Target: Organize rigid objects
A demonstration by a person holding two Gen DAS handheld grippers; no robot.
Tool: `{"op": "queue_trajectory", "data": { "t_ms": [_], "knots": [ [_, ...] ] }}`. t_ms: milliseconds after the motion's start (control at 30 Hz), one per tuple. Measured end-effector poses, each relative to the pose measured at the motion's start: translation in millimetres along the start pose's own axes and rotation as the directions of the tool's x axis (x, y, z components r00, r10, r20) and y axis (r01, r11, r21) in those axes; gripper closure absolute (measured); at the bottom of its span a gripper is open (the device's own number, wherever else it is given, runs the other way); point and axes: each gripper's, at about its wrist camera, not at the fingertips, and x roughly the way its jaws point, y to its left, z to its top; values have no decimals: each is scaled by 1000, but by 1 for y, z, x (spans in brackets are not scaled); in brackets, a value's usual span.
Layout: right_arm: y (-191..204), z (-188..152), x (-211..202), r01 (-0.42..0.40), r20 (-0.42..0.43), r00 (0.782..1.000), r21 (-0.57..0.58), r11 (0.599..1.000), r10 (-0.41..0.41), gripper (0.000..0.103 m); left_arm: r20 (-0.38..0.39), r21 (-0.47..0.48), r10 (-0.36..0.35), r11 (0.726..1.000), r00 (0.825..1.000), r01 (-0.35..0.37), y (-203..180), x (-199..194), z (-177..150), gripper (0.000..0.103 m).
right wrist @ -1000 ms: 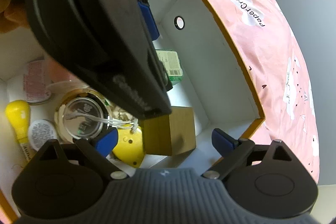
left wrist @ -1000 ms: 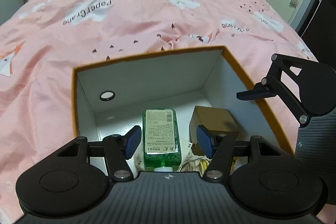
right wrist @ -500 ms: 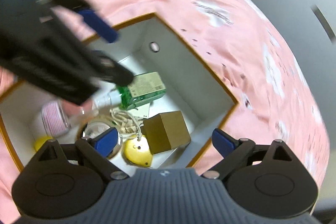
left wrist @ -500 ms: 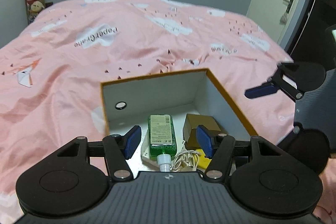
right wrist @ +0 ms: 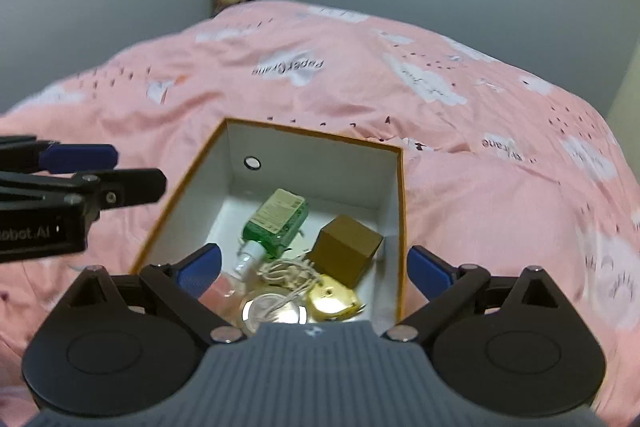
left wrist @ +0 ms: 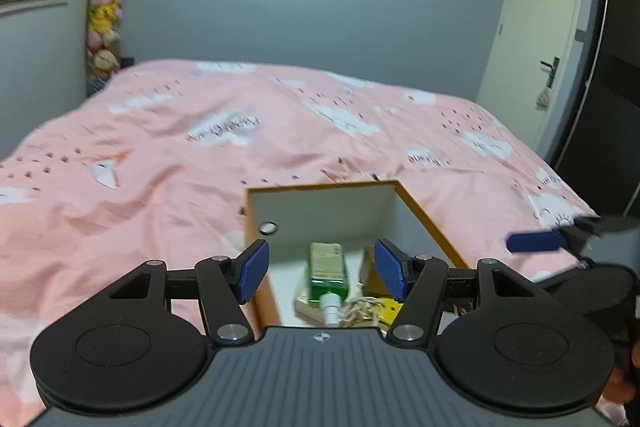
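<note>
I hold left gripper (left wrist: pixel 321 270) jaws apart, empty | right gripper (right wrist: pixel 313 267) jaws apart, empty, above box (right wrist: pixel 314 134) on bedspread (right wrist: pixel 460 171) | green bottle (right wrist: pixel 279 223), brown cube (right wrist: pixel 346 243) lie inside | I judge items stowed, both grippers clear of rim.

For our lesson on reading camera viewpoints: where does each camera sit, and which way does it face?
Left wrist: sits on the left tool, facing across the pink bed over the open box; the right tool's finger shows at right.
Right wrist: sits on the right tool, looking down into the box; the left tool shows at left.
Shared: box, green bottle, brown cube, bed.
</note>
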Motion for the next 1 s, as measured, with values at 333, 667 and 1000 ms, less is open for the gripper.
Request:
{"op": "queue_trajectory", "data": {
  "t_ms": [333,667,1000],
  "knots": [
    [19,-42,-30,13,43,999,188,982,-21,3,36,76,63,995,997,-66,9,-32,-30,9],
    [27,-61,-32,44,49,997,208,977,-55,3,10,63,130,989,991,-130,20,-35,-52,8],
    [34,-61,-22,25,33,999,181,983,-31,3,-88,60,175,984,981,-170,24,-24,-63,8]
  ]
}}
